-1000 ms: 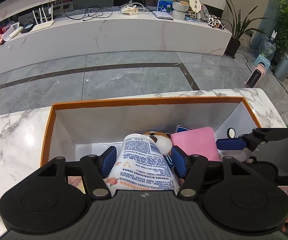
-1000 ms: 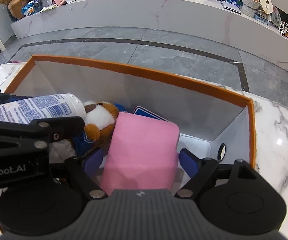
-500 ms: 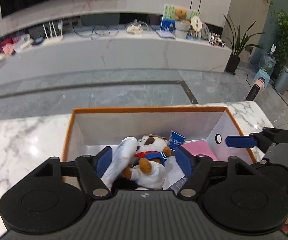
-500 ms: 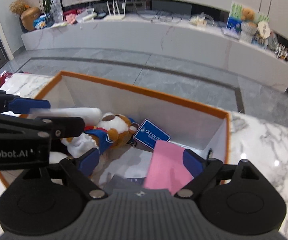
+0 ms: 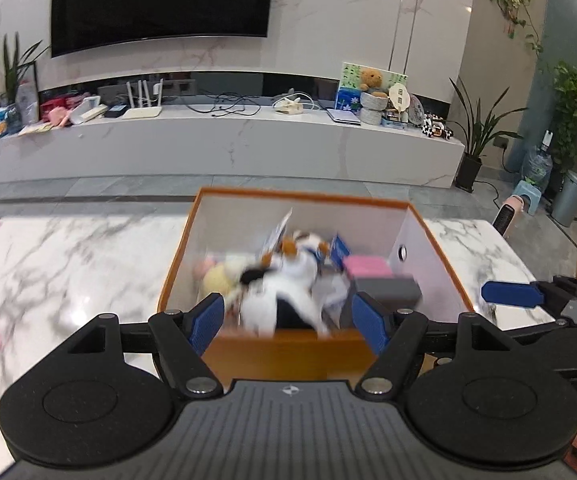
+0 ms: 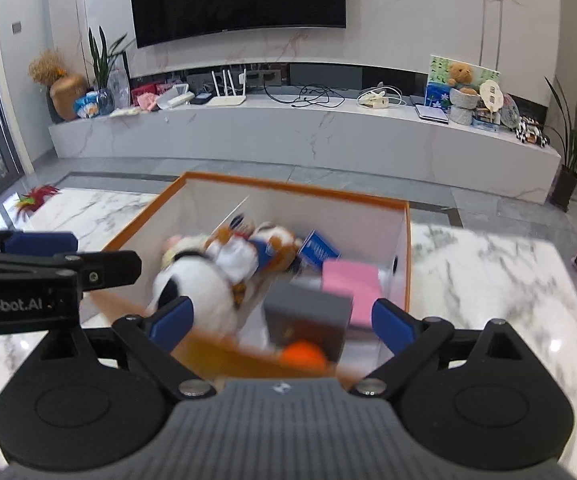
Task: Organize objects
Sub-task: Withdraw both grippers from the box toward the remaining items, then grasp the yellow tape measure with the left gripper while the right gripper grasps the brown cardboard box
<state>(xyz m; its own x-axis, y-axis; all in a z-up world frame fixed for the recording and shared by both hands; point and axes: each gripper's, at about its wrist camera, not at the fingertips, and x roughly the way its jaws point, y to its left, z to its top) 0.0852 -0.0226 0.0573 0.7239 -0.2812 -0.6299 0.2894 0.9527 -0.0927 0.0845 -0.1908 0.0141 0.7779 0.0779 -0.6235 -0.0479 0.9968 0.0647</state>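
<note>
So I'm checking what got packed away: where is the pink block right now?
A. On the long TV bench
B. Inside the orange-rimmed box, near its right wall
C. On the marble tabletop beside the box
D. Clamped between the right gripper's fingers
B. The pink block lies inside the orange-rimmed box against its right wall, and the right gripper has nothing between its opening jaws.

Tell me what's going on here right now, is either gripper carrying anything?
Neither is. A person holds both over the near edge of an orange-rimmed box on a marble table. The left gripper is open and empty; the right gripper's jaws are opening, nothing between them. In the box lie a plush dog, a pink block and a grey box.
</note>
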